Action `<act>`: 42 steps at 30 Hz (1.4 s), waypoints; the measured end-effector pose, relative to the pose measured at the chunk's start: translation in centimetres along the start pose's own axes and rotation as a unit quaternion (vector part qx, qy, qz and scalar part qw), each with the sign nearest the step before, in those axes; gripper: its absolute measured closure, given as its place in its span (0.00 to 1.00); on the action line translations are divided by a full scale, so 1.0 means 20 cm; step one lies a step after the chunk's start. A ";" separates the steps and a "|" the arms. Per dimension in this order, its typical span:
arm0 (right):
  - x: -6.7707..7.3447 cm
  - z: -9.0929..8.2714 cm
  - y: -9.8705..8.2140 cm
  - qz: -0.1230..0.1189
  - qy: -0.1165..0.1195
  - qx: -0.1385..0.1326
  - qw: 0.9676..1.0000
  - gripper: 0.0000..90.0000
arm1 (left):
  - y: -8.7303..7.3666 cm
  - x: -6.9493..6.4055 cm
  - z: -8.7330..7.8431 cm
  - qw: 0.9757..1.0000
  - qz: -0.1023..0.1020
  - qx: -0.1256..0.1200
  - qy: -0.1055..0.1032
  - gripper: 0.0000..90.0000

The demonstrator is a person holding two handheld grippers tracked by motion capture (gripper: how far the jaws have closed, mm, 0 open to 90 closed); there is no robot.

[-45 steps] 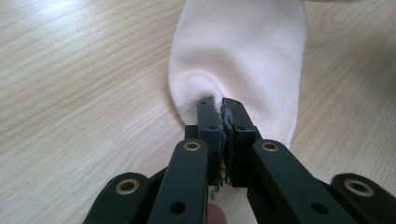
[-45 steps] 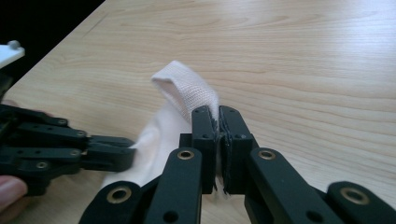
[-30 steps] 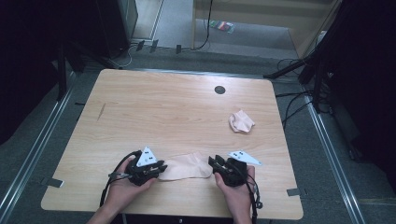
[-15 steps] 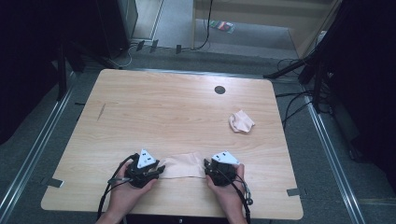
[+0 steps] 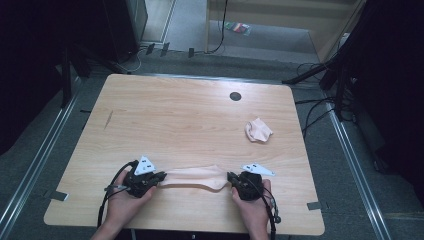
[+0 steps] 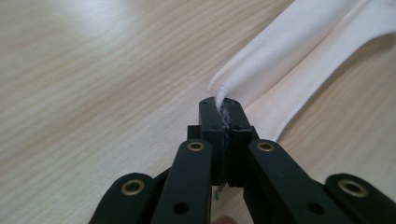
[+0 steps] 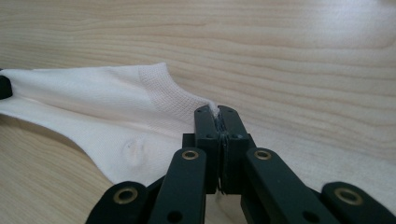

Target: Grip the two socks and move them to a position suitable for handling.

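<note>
1. Left gripper has just been closing; its jaws now pinch one end of the pale sock.
2. Right gripper has just been closing too, clamped on the sock's other end.
3. Between both grippers the sock stretches, low over the table.
4. Beyond the right gripper, well apart, lies a crumpled sock.

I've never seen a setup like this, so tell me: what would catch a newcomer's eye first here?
Probably the pale sock stretched near the front edge of the wooden table, pinched at one end by the left gripper and at the other by the right gripper, each in a person's hand. Both have just closed on its fabric. A second, crumpled sock lies apart, toward the table's right side.
</note>
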State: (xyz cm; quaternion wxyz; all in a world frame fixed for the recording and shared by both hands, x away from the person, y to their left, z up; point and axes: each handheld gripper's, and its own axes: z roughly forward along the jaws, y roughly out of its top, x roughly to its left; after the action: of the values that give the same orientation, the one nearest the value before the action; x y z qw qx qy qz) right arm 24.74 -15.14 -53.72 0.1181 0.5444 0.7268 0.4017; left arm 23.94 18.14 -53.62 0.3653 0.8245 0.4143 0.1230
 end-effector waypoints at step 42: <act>-0.51 0.40 0.50 -0.027 -0.198 -0.038 0.979 0.86 | -0.16 0.51 -0.19 0.968 -0.159 -0.187 0.041 0.37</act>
State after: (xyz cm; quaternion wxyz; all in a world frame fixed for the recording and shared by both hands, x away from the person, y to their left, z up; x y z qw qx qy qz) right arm 40.52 -19.69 -54.48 0.2909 0.5884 0.6876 0.3105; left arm 26.55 29.18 -54.32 0.5108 0.6591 0.5245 0.1719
